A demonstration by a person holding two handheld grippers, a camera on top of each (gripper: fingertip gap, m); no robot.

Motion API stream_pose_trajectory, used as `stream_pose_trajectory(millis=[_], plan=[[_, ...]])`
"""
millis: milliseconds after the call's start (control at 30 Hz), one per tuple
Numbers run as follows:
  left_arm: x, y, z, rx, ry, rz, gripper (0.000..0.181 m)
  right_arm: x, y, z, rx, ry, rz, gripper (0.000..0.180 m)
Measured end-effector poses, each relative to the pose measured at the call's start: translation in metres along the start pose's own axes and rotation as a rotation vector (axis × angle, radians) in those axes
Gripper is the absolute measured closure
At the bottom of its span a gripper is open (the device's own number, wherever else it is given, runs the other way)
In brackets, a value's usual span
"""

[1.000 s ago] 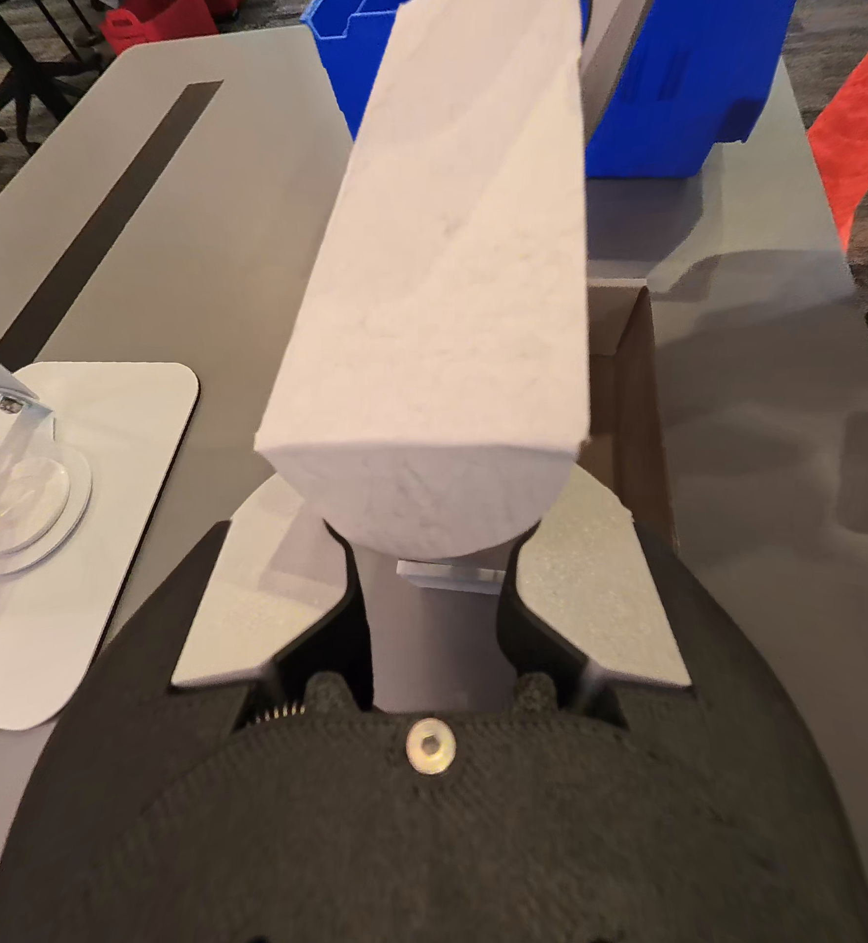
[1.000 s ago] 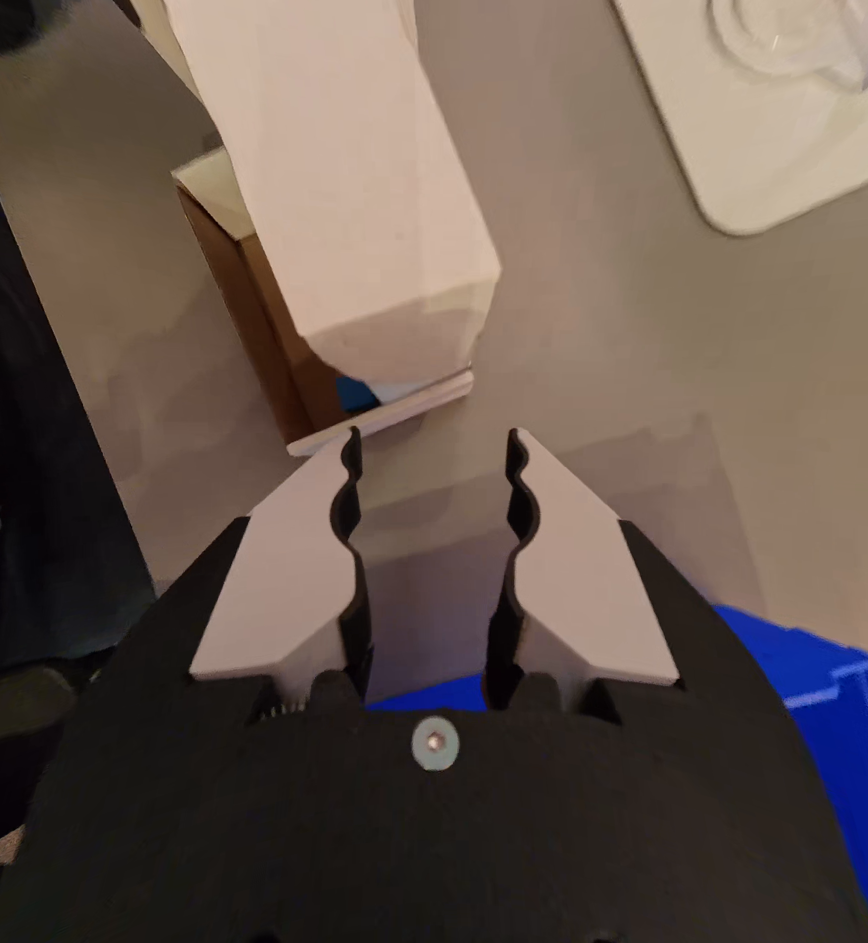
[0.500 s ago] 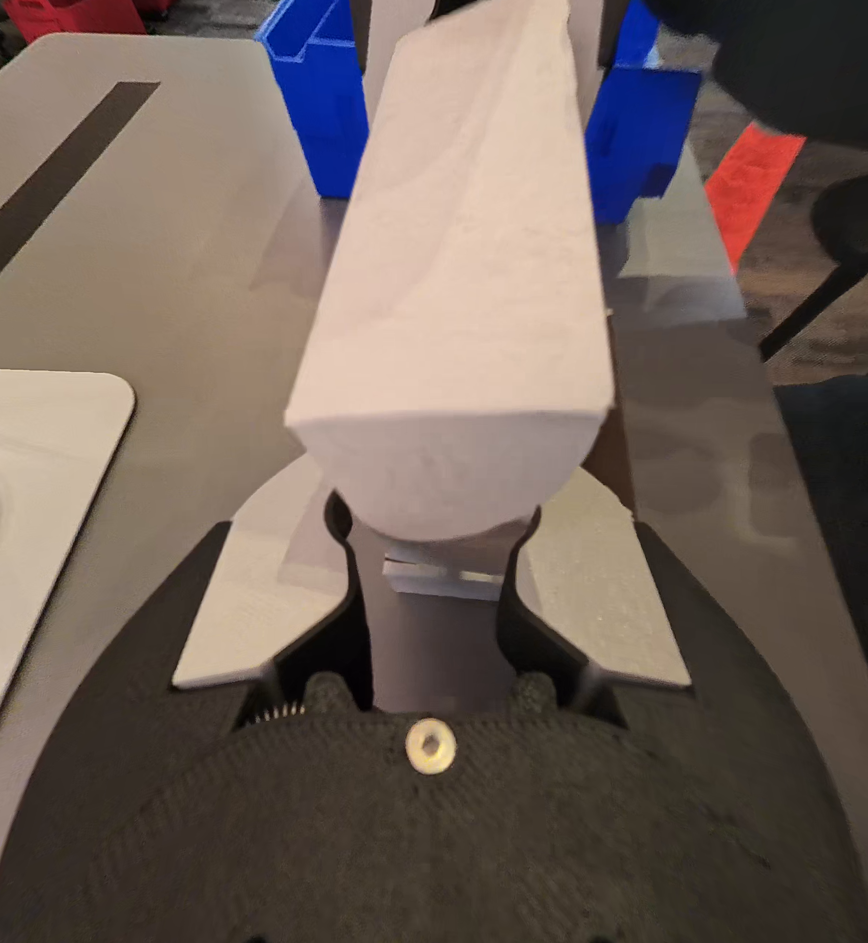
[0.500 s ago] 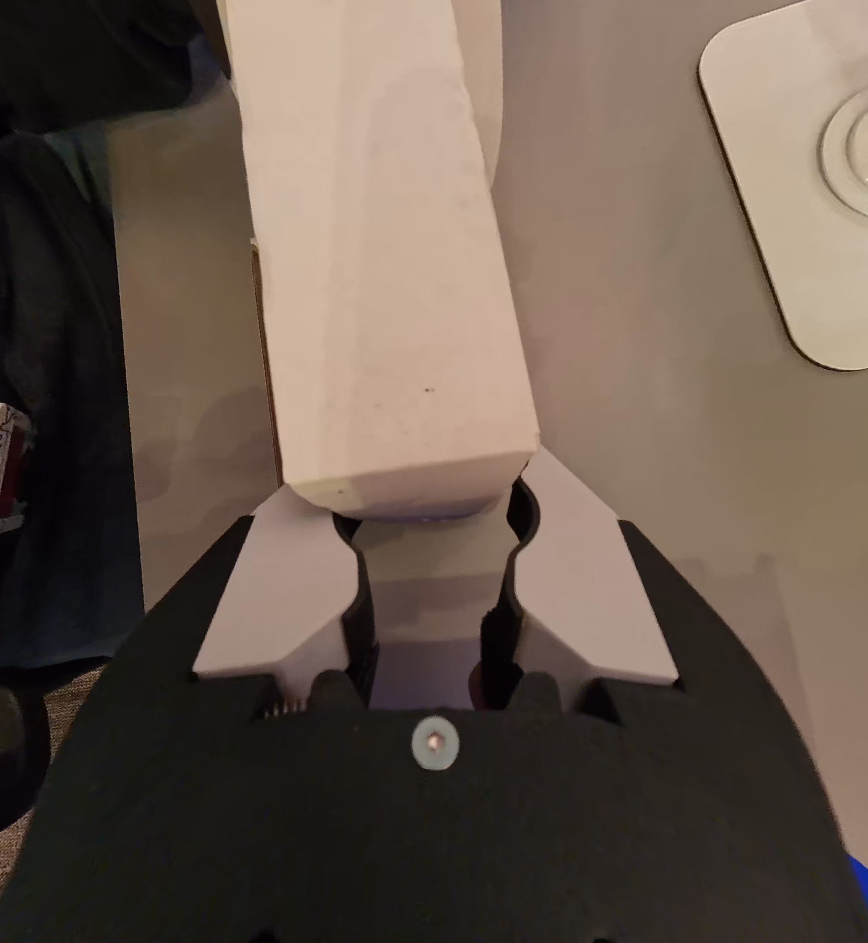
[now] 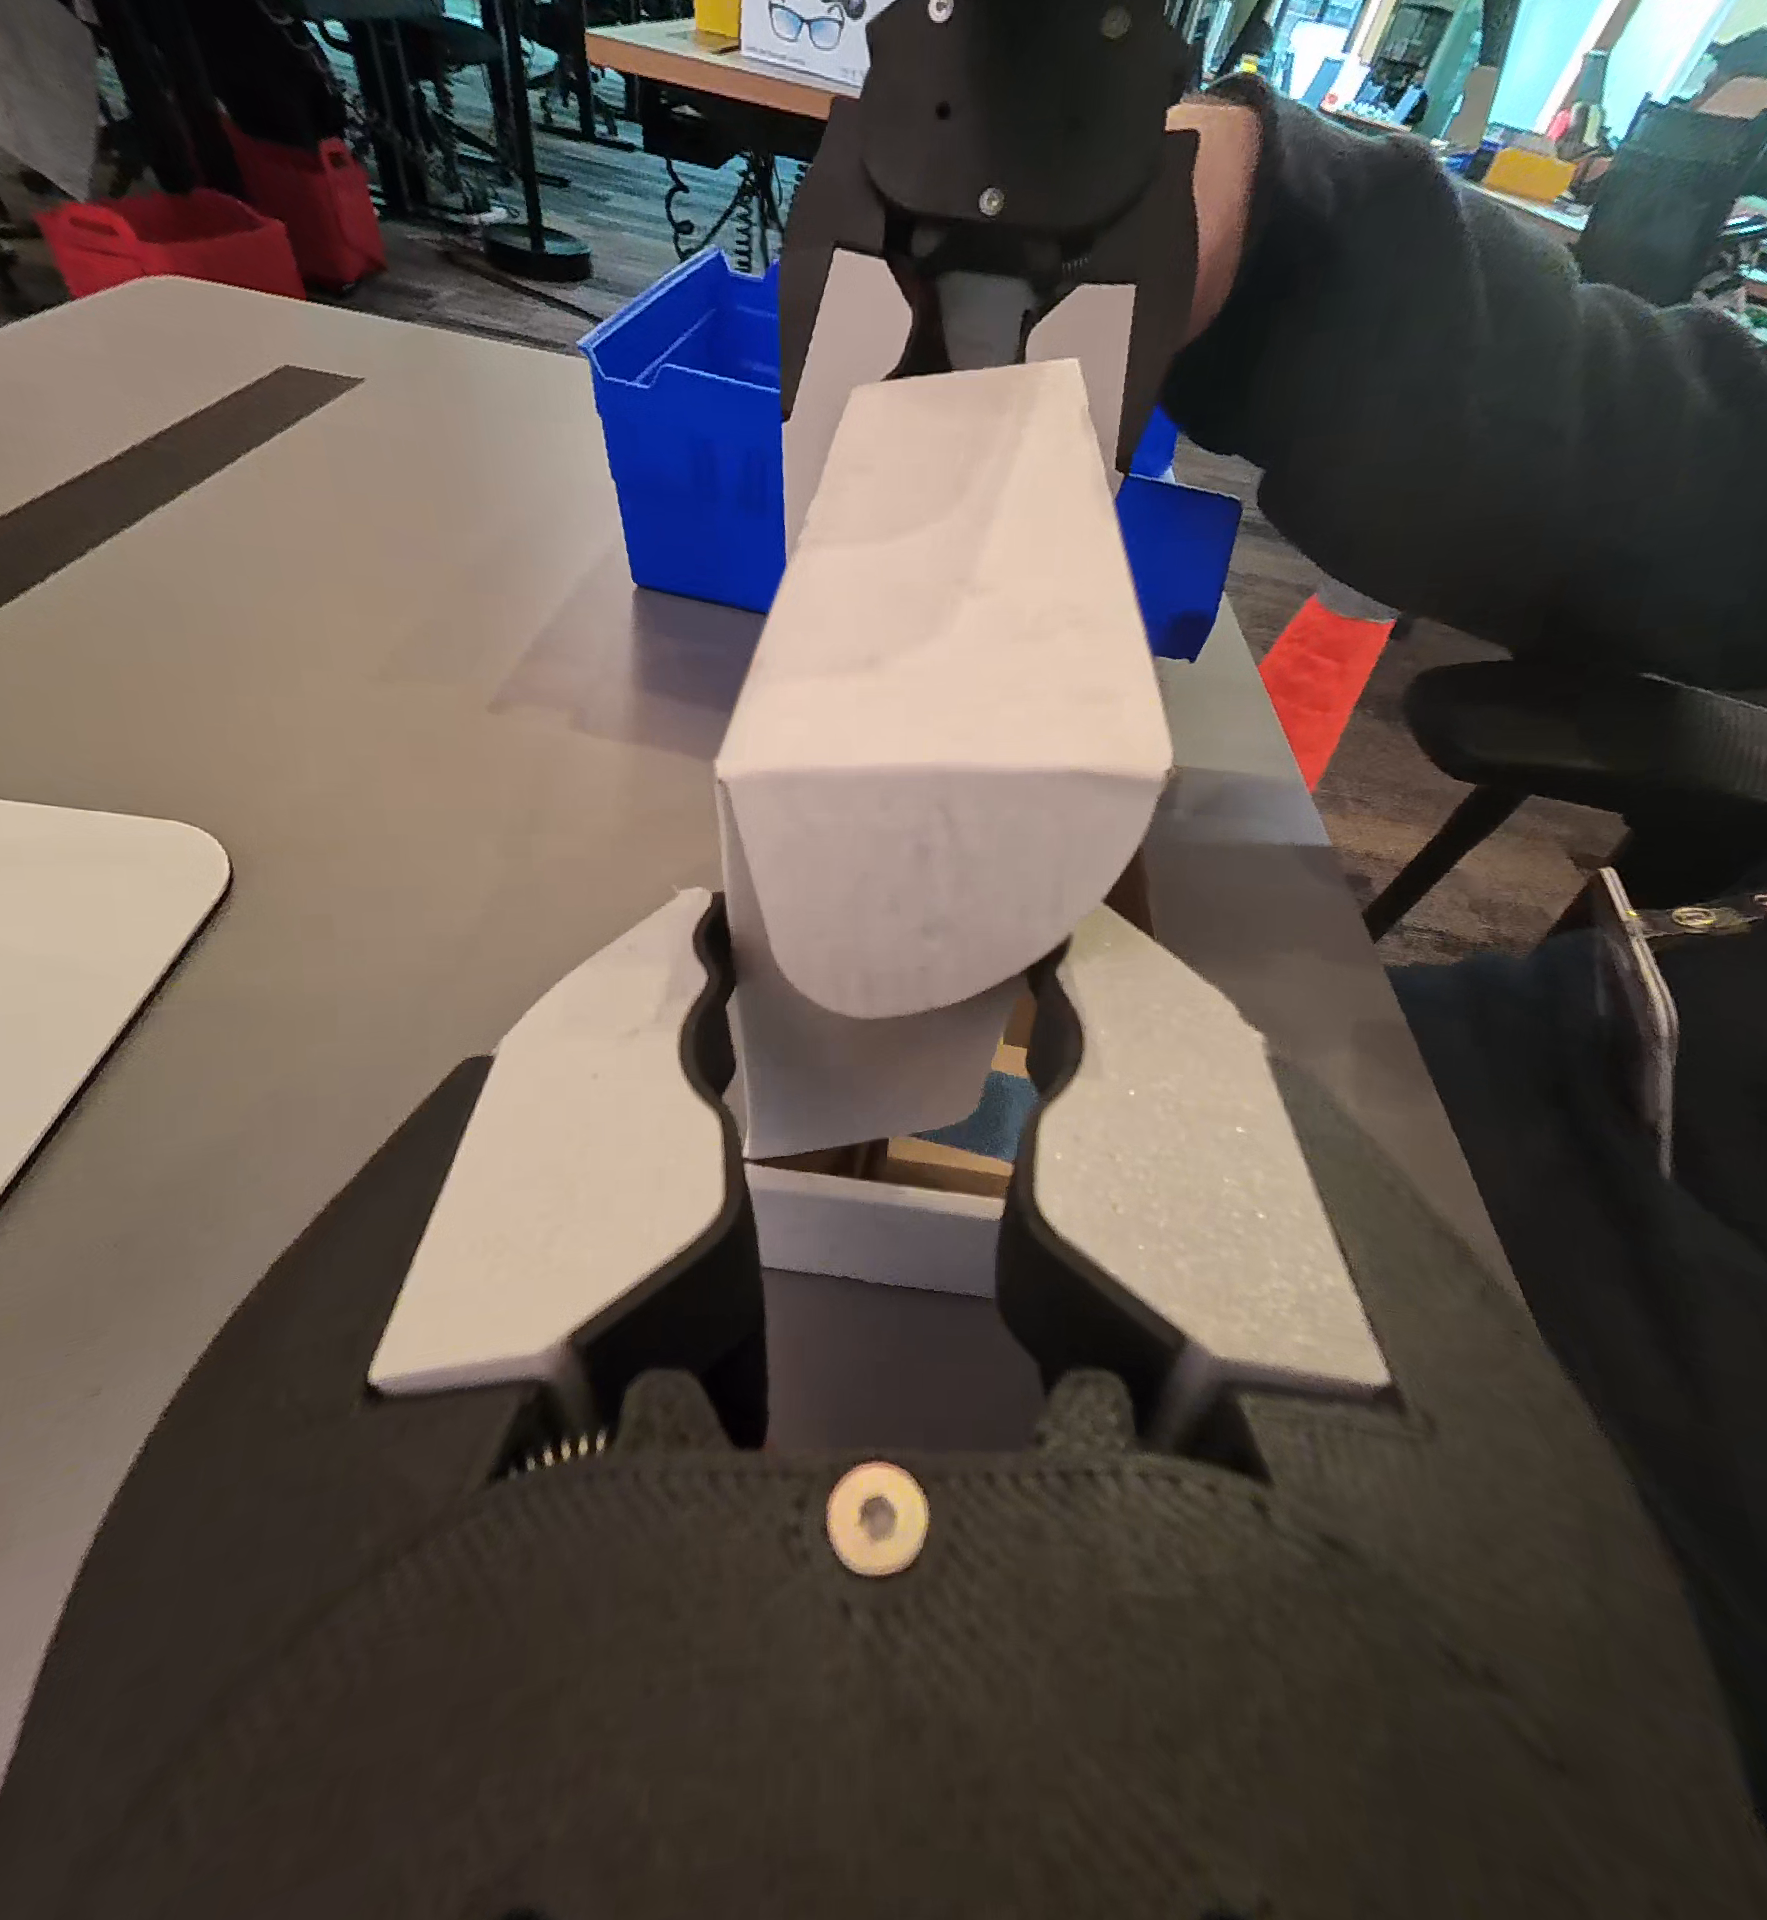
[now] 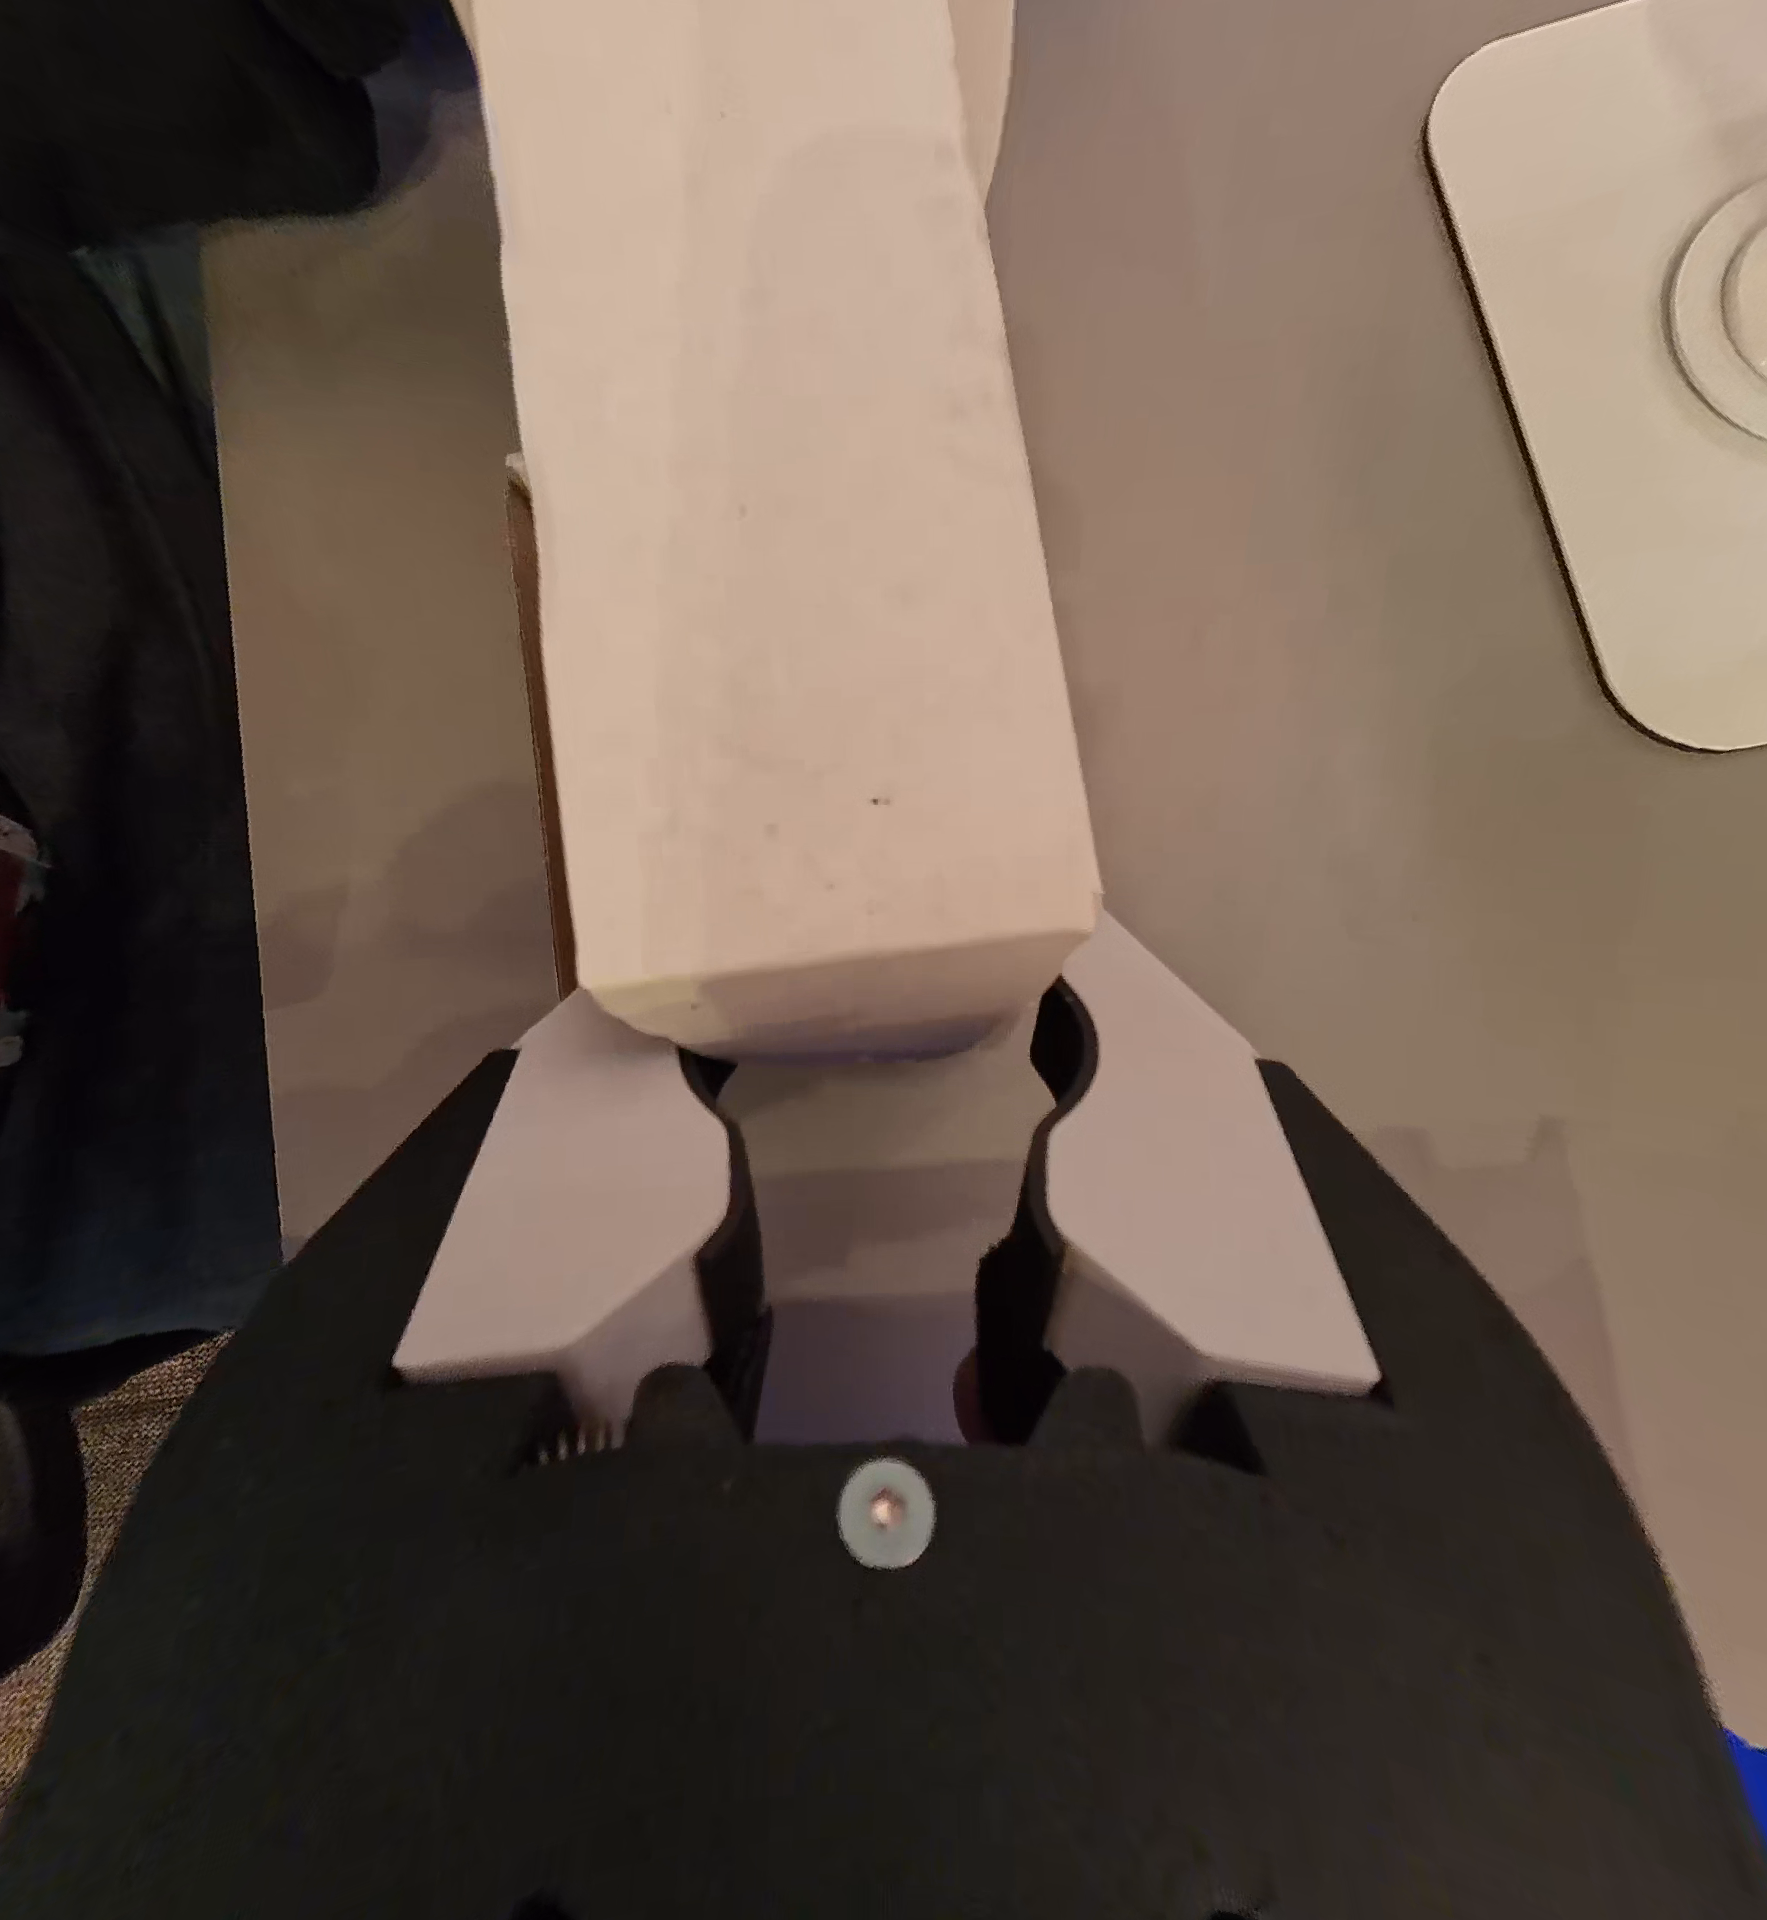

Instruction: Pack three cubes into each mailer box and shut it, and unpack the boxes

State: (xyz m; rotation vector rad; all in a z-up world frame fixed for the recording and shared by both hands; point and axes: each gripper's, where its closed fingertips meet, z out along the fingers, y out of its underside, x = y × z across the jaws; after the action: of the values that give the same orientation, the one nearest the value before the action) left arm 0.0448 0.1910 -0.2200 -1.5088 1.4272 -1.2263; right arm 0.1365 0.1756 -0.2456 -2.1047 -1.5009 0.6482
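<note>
Left gripper (image 5: 879,966): jaws spread wide, one to each side of the near end of the mailer box (image 5: 946,665); the left fingertip (image 5: 697,935) meets the lid's side, the right one stands just clear.

Right gripper (image 6: 884,1023): jaws parted about as wide as the box's far end, tips at its corners; whether they press it cannot be told.

Mailer box: one, white, long, on the grey table (image 5: 370,644) near its right edge, lid raised and tilted between the two grippers.

Left wrist view only: brown interior with something blue (image 5: 998,1107) below the lid; one blue bin (image 5: 692,457) behind the box; the right gripper (image 5: 972,343) end-on with a dark sleeve (image 5: 1481,395); red crates (image 5: 172,244) on the floor.

Right wrist view only: a clear disc (image 6: 1762,312) on the white mat (image 6: 1585,436).

Cubes: count cannot be told.
</note>
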Motion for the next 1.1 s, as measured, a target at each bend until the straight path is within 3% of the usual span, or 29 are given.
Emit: stream_pose_trajectory(millis=[300,633,867,1100], plan=[[0.023,0.015,0.004,-0.094,-0.107,0.169,0.126,-0.009,0.005,0.004,-0.021,0.144,-0.064,0.123],[0.04,0.028,0.007,-0.238,-0.177,0.253,0.122,-0.041,0.019,0.006,-0.106,0.089,-0.124,0.105],[0.041,0.03,0.009,-0.247,-0.208,0.25,0.121,-0.044,0.017,0.008,-0.056,0.113,-0.073,0.107],[0.042,0.027,0.009,-0.263,-0.161,0.24,0.122,-0.055,0.025,-0.012,-0.048,0.01,-0.065,0.112]])
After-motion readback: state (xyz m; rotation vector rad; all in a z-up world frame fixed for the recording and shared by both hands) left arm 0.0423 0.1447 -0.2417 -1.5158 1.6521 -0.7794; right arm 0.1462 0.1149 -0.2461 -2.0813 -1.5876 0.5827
